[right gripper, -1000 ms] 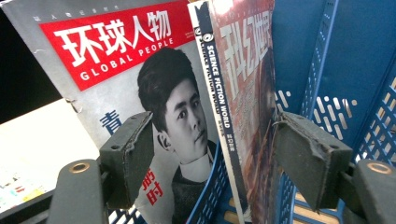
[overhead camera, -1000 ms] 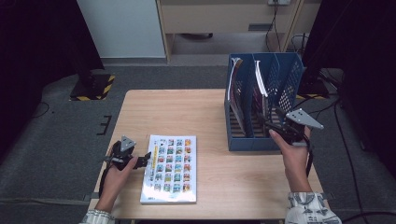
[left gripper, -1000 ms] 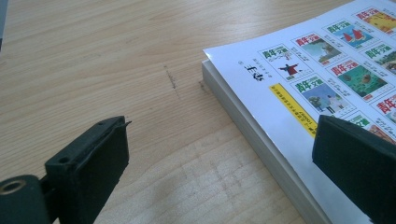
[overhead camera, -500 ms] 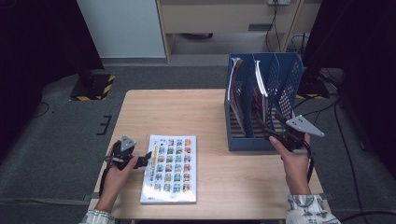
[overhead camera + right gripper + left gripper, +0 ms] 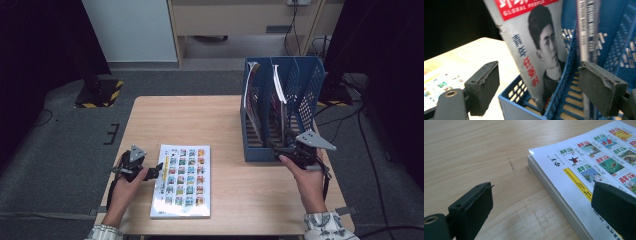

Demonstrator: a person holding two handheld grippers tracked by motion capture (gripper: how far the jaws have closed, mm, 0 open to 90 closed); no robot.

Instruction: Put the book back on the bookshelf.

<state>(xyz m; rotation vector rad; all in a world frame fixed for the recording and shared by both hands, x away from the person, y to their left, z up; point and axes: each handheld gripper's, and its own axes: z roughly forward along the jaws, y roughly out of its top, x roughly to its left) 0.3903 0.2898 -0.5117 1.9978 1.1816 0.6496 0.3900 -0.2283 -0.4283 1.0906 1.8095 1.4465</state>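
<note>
Currently the book lies flat on the worktop, long axis running away from the person, its near-left edge just beside the left gripper, whose jaws stand apart and straddle that corner. The right gripper, jaws just opened wider with nothing clamped, sits at the blue file rack, facing the magazine, well apart from the book.

Grey carpet floor, white cabinet panel, wooden desk behind.
</note>
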